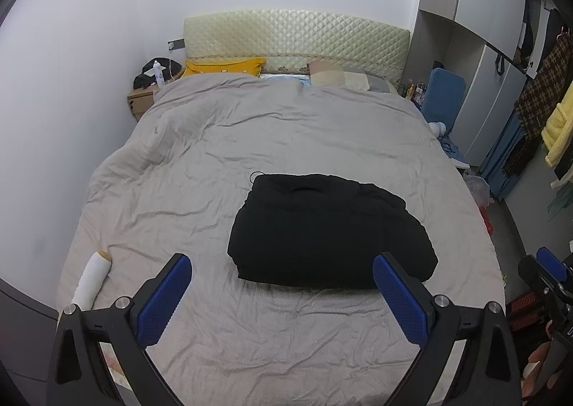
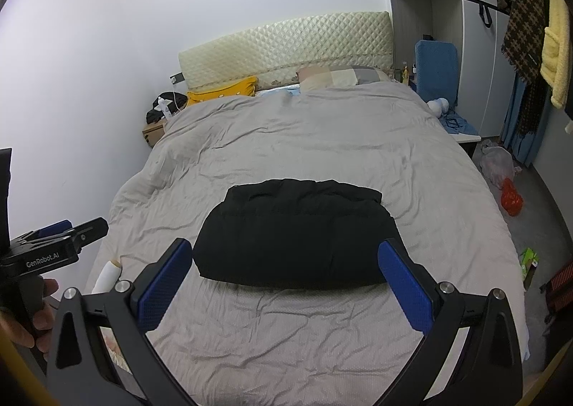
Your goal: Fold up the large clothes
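The black garment [image 1: 331,230] lies folded into a compact bundle on the grey duvet [image 1: 250,141], near the foot of the bed and toward 1 o'clock from the left gripper [image 1: 281,293]; I judge the folding largely done, which would explain why both tools hang back from it. The left gripper and the right gripper [image 2: 284,289] are both spread wide and empty, framing the bundle without touching it. At 9 o'clock in the right view the left tool's body reads "GenRobot.AI"; a white roll [image 1: 91,278] lies at the bed's left edge.
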### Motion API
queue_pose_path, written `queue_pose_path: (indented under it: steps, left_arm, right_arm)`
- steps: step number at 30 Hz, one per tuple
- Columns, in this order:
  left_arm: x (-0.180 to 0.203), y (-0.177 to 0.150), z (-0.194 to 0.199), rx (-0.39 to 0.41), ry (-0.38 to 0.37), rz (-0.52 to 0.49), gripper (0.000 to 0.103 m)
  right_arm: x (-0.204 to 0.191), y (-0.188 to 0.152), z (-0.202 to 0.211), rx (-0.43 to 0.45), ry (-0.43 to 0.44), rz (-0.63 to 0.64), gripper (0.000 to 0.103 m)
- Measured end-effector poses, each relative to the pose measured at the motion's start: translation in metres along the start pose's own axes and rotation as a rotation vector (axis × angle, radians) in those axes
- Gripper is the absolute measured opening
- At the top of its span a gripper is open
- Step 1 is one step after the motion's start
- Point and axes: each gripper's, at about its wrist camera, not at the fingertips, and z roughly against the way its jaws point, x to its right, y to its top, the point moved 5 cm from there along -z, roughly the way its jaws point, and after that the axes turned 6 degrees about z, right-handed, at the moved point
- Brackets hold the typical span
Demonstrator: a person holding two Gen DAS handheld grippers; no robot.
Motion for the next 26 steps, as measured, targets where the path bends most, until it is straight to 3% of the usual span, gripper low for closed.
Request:
queue_pose_path:
  steps: [26]
  left_arm:
    - [-0.0043, -0.0012, -0.0005, -0.002, 0.007, 0.001, 0.102]
  right_arm:
    - [0.0014, 0.0041, -0.0042, -0.005, -0.002, -0.006, 0.103]
